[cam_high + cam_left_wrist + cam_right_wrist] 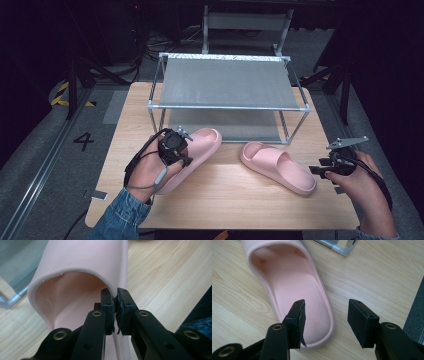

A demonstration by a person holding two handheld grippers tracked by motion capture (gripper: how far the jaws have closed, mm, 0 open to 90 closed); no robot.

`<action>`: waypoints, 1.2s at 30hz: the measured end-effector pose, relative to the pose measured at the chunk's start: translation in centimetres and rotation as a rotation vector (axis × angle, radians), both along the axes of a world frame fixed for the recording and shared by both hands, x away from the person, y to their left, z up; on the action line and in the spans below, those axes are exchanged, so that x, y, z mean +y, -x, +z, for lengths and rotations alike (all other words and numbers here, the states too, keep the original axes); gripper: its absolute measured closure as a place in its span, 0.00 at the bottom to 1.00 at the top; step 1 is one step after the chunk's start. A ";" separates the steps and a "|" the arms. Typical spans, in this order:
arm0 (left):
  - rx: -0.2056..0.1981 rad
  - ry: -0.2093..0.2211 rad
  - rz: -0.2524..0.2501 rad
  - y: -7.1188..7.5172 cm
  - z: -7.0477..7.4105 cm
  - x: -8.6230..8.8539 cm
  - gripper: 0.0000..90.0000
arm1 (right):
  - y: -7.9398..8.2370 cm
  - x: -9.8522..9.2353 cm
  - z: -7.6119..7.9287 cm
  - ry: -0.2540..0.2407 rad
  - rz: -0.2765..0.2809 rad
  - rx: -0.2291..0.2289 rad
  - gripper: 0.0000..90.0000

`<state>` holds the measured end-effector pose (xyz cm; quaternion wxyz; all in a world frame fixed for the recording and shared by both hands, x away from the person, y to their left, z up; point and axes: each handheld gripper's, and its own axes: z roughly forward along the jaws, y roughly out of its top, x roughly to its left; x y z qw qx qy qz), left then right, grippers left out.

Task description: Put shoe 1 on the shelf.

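- left slipper [197, 150]: heel half hidden under the left hand [150, 172] and left tongs [175, 147] in the high view; in the left gripper view its toe is cut off at 12 o'clock and its heel at 6.
- edge of that slipper's strap where the jaws pinch it: covered by the pads [110, 311].
- right slipper [292, 287]: toe cut off at 12 o'clock in the right gripper view, heel rim partly behind the near jaw.
- rack [227, 82]: lower shelf mostly hidden under the upper one; in the right gripper view just a corner at 1 o'clock.
- right tongs [322, 170]: jaw tips too small and dark to tell in the high view.
- table [235, 200]: near edge cut at 6 o'clock by sleeves.
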<state>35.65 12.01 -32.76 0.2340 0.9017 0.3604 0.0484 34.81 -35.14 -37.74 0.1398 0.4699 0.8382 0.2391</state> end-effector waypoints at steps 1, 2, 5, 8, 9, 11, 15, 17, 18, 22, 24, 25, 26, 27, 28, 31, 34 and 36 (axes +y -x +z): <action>-0.001 -0.003 0.002 0.1 0.4 -0.1 0.94 | 0.0 -0.1 0.0 0.001 -0.003 0.001 0.54; -0.003 -0.008 -0.004 0.1 0.7 -0.1 0.94 | 0.0 -0.1 0.0 0.001 -0.004 0.005 0.54; -0.008 -0.005 -0.012 0.1 1.7 -0.3 0.94 | -0.1 -0.2 -0.1 -0.003 -0.007 0.010 0.54; -0.016 0.004 -0.021 0.0 2.6 -0.3 0.94 | 0.0 -0.2 -0.1 -0.006 -0.007 0.013 0.54; -0.016 0.010 -0.023 0.0 3.1 -0.4 0.94 | 0.0 -0.2 -0.1 -0.005 -0.006 0.012 0.54; -0.029 0.012 -0.021 0.0 3.7 -0.4 0.93 | 0.0 -0.2 -0.1 -0.003 -0.002 0.016 0.54; -0.032 0.014 -0.026 0.0 4.7 -0.5 0.93 | -0.1 -0.1 -0.5 0.012 -0.001 0.004 0.52; -0.029 0.020 -0.037 0.0 5.4 -0.6 0.93 | -0.1 0.0 -0.6 0.015 -0.002 0.018 0.55; -0.030 0.021 -0.037 0.0 5.6 -0.6 0.93 | -0.1 0.0 -0.6 0.013 0.000 0.018 0.55; -0.033 0.029 -0.048 0.0 6.9 -0.8 0.94 | -0.1 0.0 -0.5 0.005 0.000 0.014 0.54; -0.031 0.033 -0.056 0.0 7.5 -1.0 0.94 | -0.1 -0.1 -0.4 0.005 0.002 0.013 0.54; -0.025 0.032 -0.060 0.1 7.7 -1.0 0.94 | -0.1 -0.1 -0.4 0.003 0.003 0.014 0.54; -0.029 0.035 -0.063 0.0 8.1 -1.2 0.94 | -0.1 -0.1 -0.4 0.002 0.002 0.014 0.54; -0.027 0.035 -0.069 0.0 8.4 -1.3 0.94 | 0.0 -0.2 -0.4 0.002 0.001 0.013 0.54; -0.026 0.034 -0.071 0.1 8.7 -1.4 0.94 | 0.0 -0.2 -0.3 -0.001 -0.001 0.012 0.54; -0.032 0.034 -0.082 0.0 9.7 -1.8 0.94 | 0.1 -0.2 -0.4 -0.005 -0.001 0.009 0.54; -0.043 0.036 -0.085 -0.3 10.7 -2.1 0.94 | 0.2 -0.3 -0.4 -0.006 -0.003 0.015 0.54; -0.047 0.037 -0.083 -0.5 11.0 -2.2 0.94 | 0.2 -0.4 -0.4 -0.007 -0.003 0.015 0.54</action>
